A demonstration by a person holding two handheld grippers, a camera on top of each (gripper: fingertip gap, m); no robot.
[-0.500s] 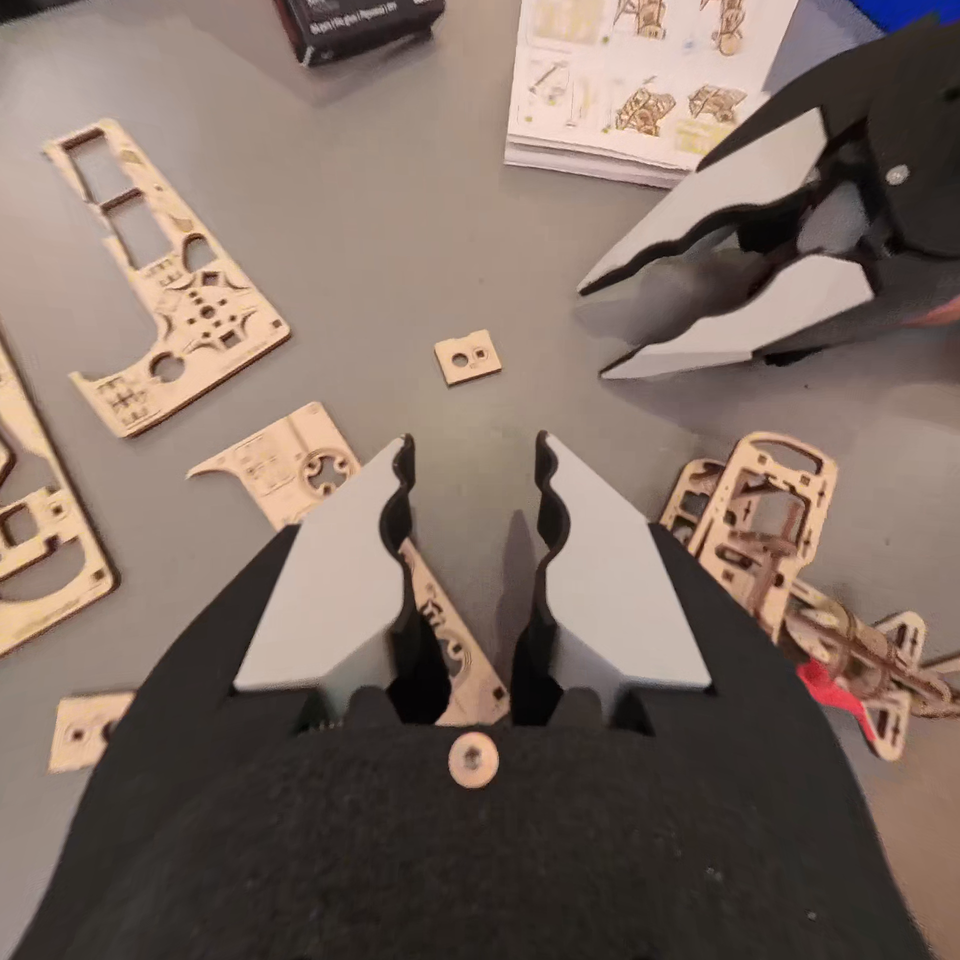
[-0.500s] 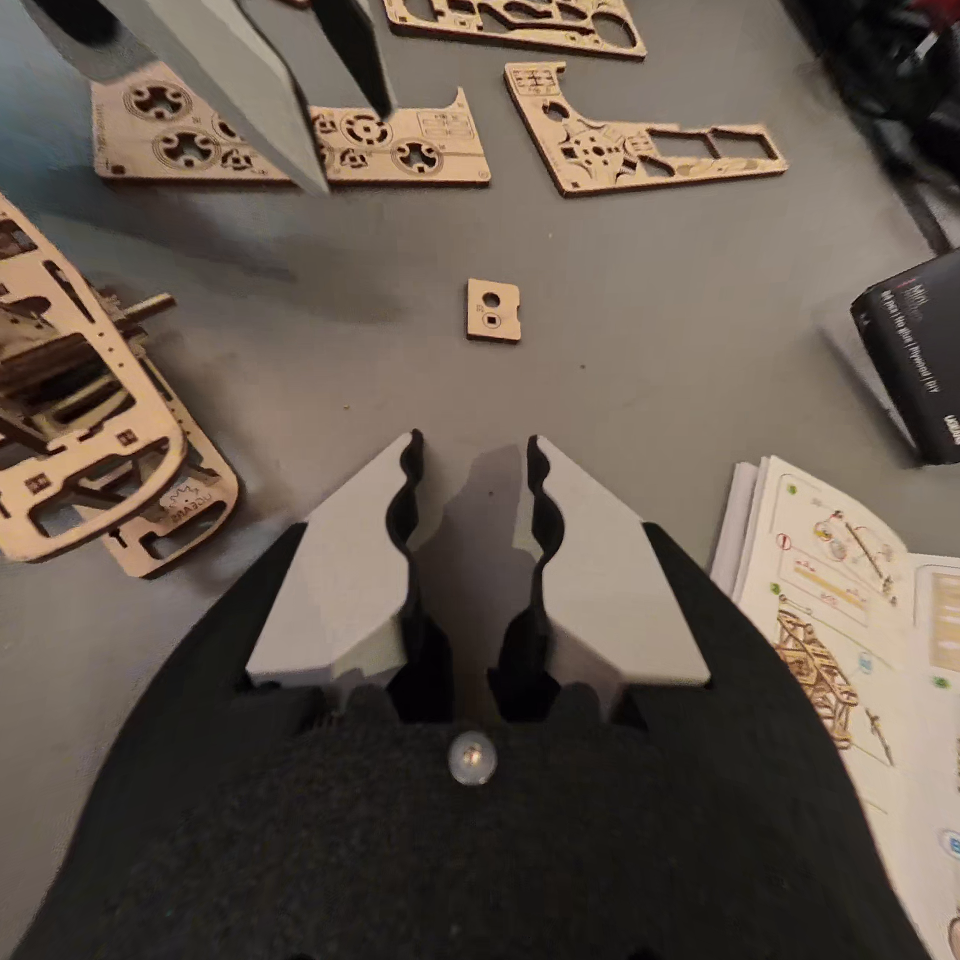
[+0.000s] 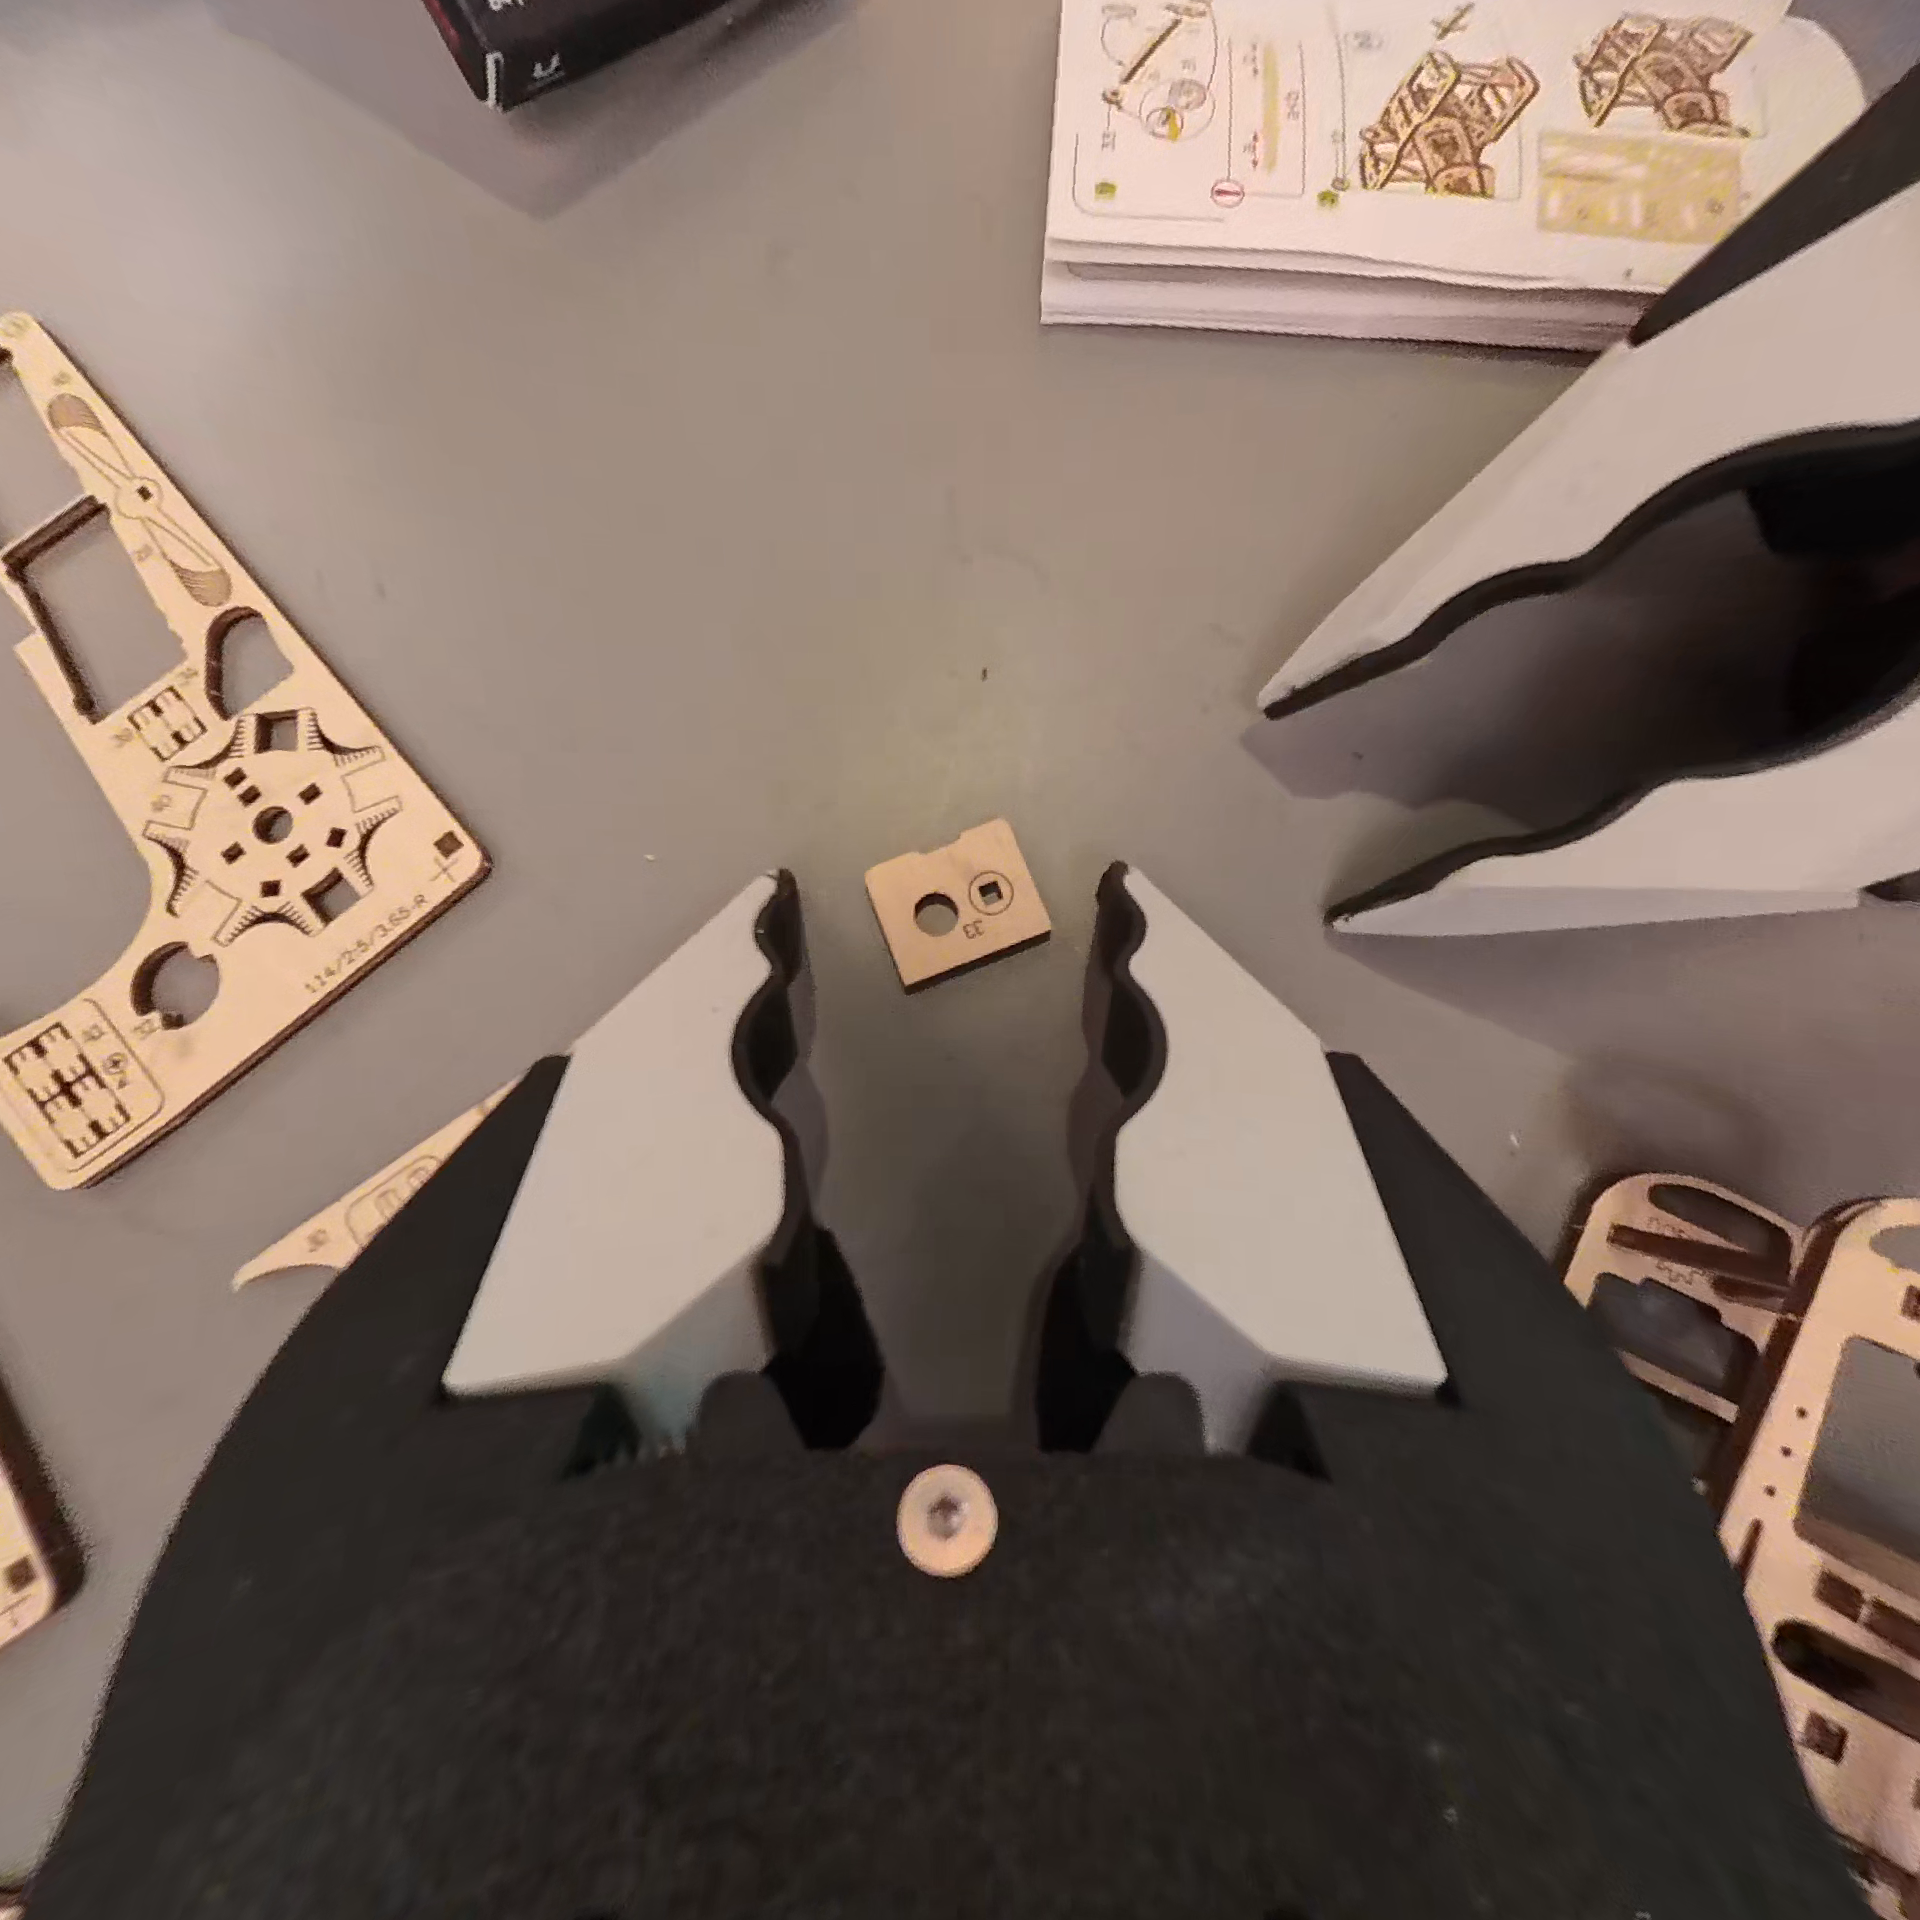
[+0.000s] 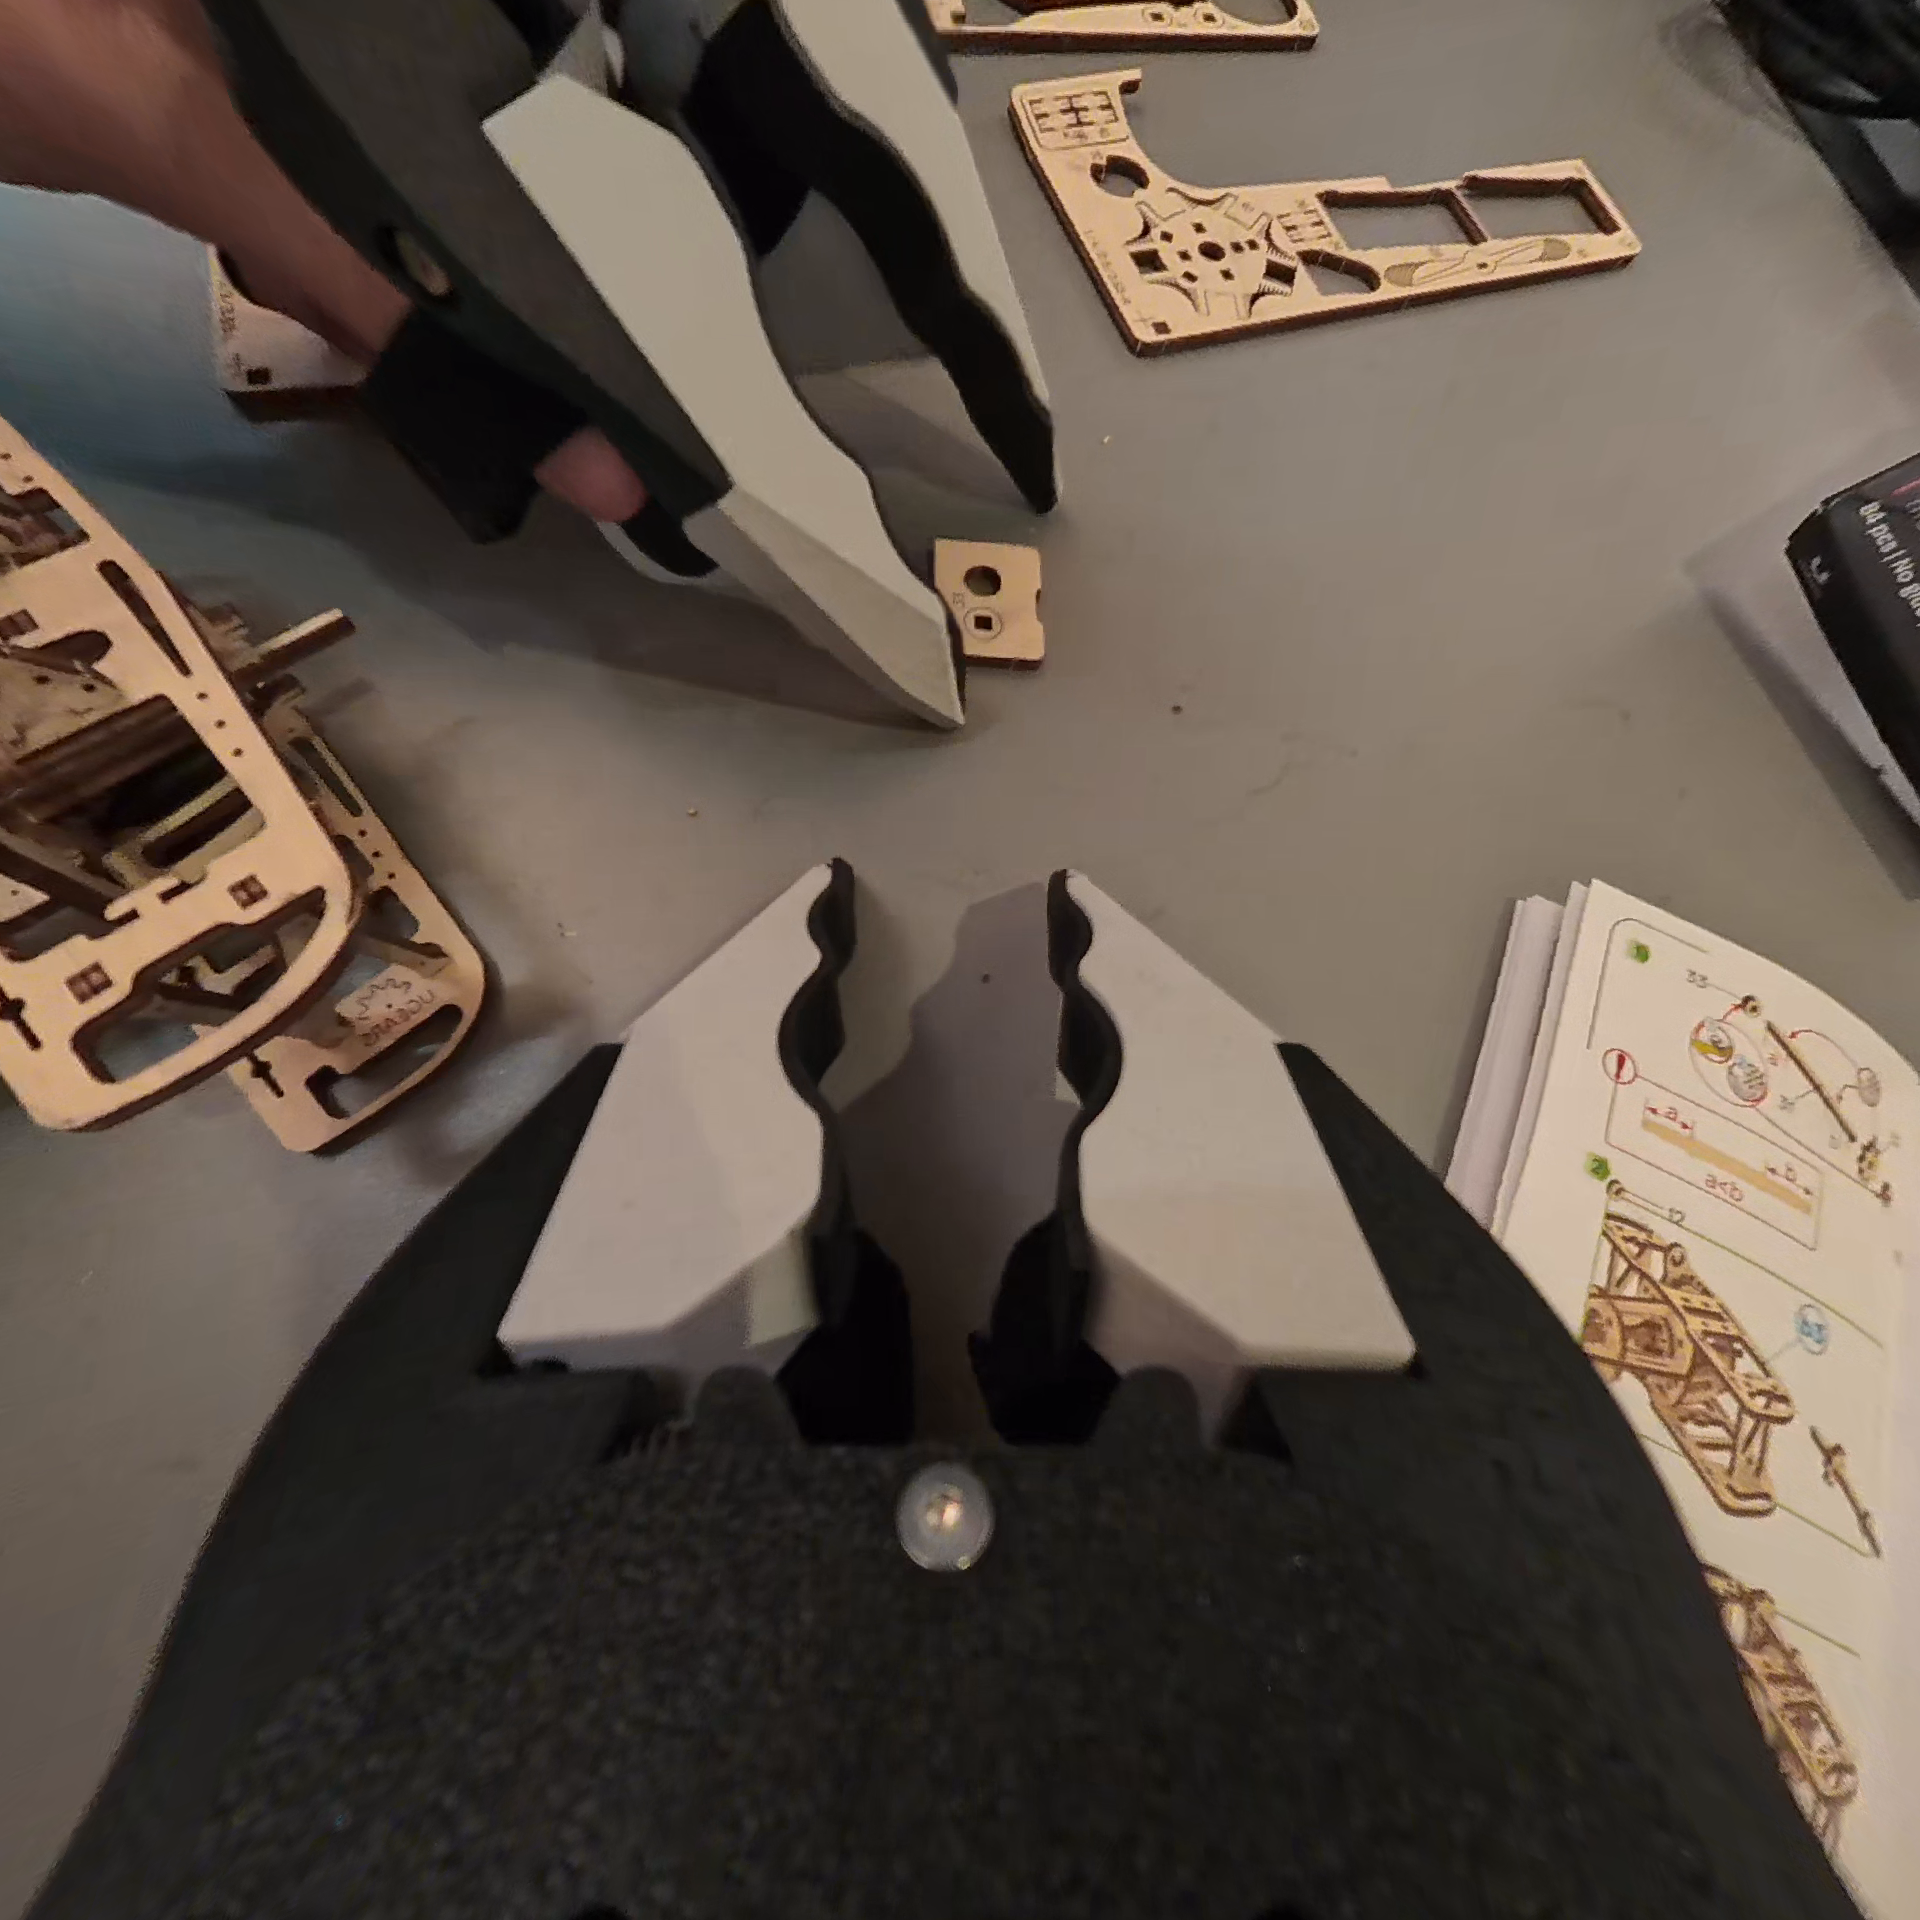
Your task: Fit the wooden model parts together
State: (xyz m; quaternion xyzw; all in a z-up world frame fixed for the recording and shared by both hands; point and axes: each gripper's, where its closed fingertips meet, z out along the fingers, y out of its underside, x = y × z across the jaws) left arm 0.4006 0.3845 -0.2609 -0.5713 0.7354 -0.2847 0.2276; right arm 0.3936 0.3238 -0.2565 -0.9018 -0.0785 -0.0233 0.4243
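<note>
A small square wooden part (image 3: 956,902) with a round hole and a square hole lies flat on the grey table. My left gripper (image 3: 951,883) is open, its fingertips on either side of the part, low over the table. The right wrist view shows the same part (image 4: 992,603) between the left gripper's fingers (image 4: 831,540). My right gripper (image 4: 951,878) is open and empty, a short way from the part. It shows in the left wrist view (image 3: 1299,810) at the right. A half-built wooden model (image 4: 156,831) lies to the left in the right wrist view (image 3: 1787,1455).
A cut-out wooden sheet (image 3: 197,790) lies at the left, also in the right wrist view (image 4: 1299,239). An open instruction booklet (image 3: 1382,166) lies at the back right (image 4: 1714,1247). A black box (image 3: 561,42) stands at the far edge (image 4: 1870,582). More wooden sheets lie at the edges.
My left gripper has moved forward and down to the small square part and opened wider around it. My right gripper has held about the same place.
</note>
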